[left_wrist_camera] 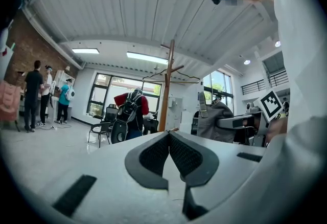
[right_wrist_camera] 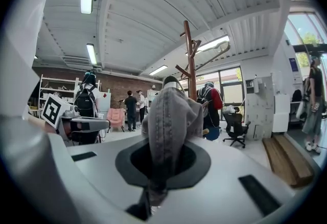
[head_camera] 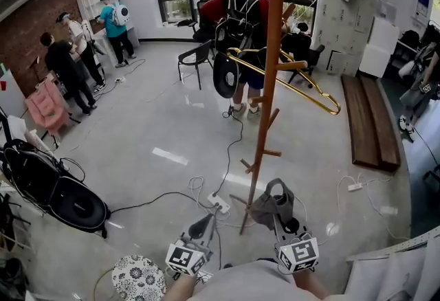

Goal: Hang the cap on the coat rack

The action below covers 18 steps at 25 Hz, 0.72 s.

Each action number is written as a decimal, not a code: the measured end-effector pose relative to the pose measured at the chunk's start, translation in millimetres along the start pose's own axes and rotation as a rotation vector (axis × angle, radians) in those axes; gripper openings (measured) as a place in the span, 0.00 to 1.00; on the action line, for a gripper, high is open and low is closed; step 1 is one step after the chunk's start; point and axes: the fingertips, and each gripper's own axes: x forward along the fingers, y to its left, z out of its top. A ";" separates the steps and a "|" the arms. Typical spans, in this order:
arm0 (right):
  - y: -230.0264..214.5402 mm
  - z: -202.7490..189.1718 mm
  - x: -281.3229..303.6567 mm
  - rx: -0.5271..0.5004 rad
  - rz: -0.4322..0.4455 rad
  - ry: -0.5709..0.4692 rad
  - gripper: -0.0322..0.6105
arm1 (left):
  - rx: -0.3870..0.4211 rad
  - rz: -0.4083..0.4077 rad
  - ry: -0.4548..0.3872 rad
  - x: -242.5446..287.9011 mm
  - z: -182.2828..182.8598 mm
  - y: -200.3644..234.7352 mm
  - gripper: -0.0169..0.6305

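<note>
Right gripper view puts the right gripper square on: its jaws are pressed together on a fold of the cap, whose grey stitched cloth stands up from the pads toward 12 o'clock. The left gripper has its ribbed pads meeting tip to tip with nothing between them.

From the head view the cap sits at the nose of the right gripper, with the left gripper at its 9 o'clock, apart from it. The foot of the coat rack stands near, at about 11 o'clock from the cap.

I judge the cap to be light and soft. The cloth bunches and droops where it is pinched, so it will sag and swing rather than hold its shape. A dark strap arches over its far end; that loop, or the open crown, looks like the part to drop over a peg, while a pinch on a seam should hold well enough.

No view shows the brim, and I cannot tell which part of the cap is clamped. The head view cuts off the rack's top. A person with a backpack stands behind its middle pegs, which makes them harder to pick out.
</note>
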 end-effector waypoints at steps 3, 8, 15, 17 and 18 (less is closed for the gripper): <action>-3.3 5.4 7.3 -0.010 0.024 0.002 0.08 | -0.001 0.011 -0.003 5.8 4.5 -0.7 0.04; -7.2 6.3 15.7 -0.027 0.053 0.013 0.08 | 0.003 0.020 0.003 13.0 2.8 -4.1 0.04; -11.8 13.1 22.9 -0.022 0.072 -0.004 0.08 | -0.004 0.036 0.015 16.5 -4.0 -4.3 0.04; -11.0 18.1 27.6 -0.026 0.072 -0.013 0.08 | -0.007 0.040 0.016 15.0 -5.6 -1.3 0.04; -10.6 21.7 31.1 -0.028 0.072 -0.017 0.08 | -0.009 0.041 0.016 14.7 -6.0 0.6 0.04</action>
